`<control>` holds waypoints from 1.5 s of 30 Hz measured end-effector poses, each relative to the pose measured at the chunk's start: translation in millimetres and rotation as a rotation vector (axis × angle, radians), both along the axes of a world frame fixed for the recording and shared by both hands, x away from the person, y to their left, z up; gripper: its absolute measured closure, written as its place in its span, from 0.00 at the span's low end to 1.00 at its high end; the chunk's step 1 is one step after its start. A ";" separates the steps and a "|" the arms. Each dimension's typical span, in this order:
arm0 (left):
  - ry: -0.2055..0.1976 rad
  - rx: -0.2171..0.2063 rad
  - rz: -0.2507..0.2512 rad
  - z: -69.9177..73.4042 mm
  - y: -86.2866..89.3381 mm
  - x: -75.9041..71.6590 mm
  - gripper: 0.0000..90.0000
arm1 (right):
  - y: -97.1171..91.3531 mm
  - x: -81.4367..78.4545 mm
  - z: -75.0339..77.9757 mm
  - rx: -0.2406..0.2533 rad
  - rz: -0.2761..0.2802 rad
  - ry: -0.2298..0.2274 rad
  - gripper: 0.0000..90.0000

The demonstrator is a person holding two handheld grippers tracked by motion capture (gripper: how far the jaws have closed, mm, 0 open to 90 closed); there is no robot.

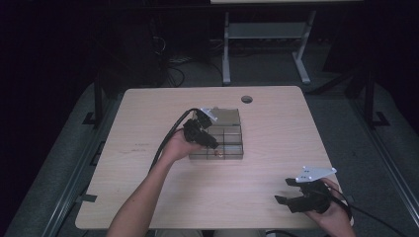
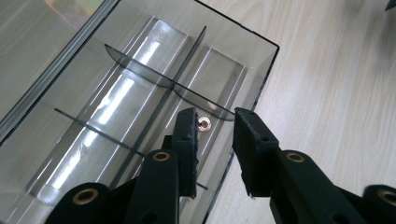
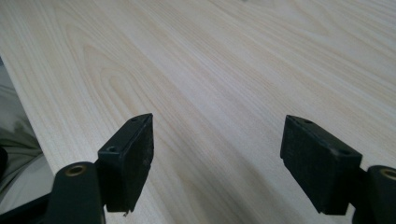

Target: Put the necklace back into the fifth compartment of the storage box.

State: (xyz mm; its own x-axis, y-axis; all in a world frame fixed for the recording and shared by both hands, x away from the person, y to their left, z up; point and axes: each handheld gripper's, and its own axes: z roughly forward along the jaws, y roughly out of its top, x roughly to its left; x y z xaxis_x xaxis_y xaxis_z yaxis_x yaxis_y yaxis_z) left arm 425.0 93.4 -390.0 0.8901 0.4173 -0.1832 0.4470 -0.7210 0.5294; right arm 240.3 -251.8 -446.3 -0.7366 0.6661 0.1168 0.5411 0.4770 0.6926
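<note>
Since the small copper ring [image 1: 220,153] lies in a near compartment of the clear box [image 1: 232,118], the left gripper [image 1: 213,143] should lift straight up. From its own view, its jaws stand partly open and empty above the ring [image 2: 204,123]. Well apart over bare table [image 3: 233,70], the right gripper [image 3: 217,158] gapes wide, empty.

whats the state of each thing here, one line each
left tool: open, nothing between its jaws, poised over the box's corner compartment
right tool: open wide, empty, above bare table
clear divided box: lid open, upright on the table
small coppery ring: lying loose in the corner compartment, not gripped
</note>
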 end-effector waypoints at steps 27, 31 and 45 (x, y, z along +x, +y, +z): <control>-0.017 -0.056 0.045 10.8 44.7 -23.8 0.64 | 3.7 2.3 -2.9 -0.021 -0.001 0.011 0.28; -0.012 -0.061 0.049 10.0 51.4 -26.4 0.63 | 3.9 2.5 -3.2 -0.023 -0.002 0.014 0.28; -0.007 -0.085 0.049 10.4 65.2 -38.9 0.58 | 3.9 3.7 -4.9 -0.029 -0.006 0.020 0.28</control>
